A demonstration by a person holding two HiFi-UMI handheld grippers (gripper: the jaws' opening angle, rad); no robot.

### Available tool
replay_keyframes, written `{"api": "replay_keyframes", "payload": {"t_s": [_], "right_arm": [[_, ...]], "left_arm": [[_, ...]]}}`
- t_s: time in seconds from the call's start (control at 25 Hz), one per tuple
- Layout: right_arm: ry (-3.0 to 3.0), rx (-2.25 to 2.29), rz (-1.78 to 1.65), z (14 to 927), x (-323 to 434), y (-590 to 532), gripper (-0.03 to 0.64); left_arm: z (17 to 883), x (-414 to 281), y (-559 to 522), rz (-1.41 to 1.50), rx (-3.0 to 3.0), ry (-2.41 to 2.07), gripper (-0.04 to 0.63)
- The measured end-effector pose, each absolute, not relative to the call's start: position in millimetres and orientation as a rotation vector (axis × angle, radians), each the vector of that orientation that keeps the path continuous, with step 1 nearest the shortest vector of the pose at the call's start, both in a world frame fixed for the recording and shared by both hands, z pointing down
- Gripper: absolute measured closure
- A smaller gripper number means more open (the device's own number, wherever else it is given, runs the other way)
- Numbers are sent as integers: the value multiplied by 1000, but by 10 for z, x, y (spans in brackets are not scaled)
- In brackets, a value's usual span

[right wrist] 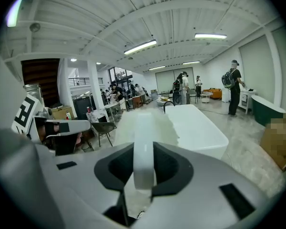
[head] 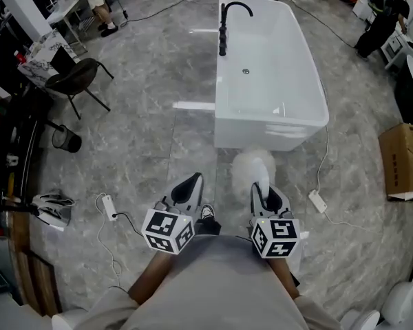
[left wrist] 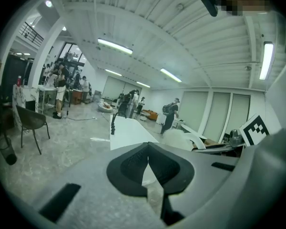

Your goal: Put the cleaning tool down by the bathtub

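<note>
The white bathtub (head: 310, 81) with a black faucet (head: 225, 26) stands on the grey floor straight ahead. My right gripper (head: 261, 188) is shut on the white handle (right wrist: 144, 147) of the cleaning tool. The tool's fluffy white head (head: 251, 163) sticks out in front, just short of the tub's near end. In the right gripper view the jaws (right wrist: 144, 168) clamp the handle, and the tub (right wrist: 200, 128) lies beyond. My left gripper (head: 191, 184) hovers beside it, pads together and holding nothing. In the left gripper view the gripper (left wrist: 147, 162) points at the tub (left wrist: 128, 132).
A cardboard box (head: 403, 160) sits at the right. A power strip (head: 317, 201) with its cable lies right of the tub, and another strip (head: 110, 207) lies at my left. A black chair (head: 76, 78) and a small bin (head: 67, 139) stand at the left. People stand in the background.
</note>
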State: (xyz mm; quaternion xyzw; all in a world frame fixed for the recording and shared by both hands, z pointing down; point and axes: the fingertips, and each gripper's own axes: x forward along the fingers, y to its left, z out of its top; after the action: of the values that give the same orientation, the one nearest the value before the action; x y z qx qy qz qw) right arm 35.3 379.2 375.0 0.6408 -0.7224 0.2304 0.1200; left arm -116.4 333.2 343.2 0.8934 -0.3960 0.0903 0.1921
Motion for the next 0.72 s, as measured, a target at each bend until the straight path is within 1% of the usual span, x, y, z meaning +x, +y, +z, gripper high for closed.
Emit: {"api": "replay_keyframes", "payload": {"t_s": [0.32,0.52,0.72], "right_arm": [[-2096,1845,645,3715,97,3048,538],[-2040,1882,553,3597,190,2814,538],[-1996,1916,628,3700,209,2779,538]], "left_arm": [[3530,-1559,2745,240,2463,-1123,588],[3540,-1649,2504,239,2471,-1085,589],[3637,-1686,2333,265,2455,-1081,589]]}}
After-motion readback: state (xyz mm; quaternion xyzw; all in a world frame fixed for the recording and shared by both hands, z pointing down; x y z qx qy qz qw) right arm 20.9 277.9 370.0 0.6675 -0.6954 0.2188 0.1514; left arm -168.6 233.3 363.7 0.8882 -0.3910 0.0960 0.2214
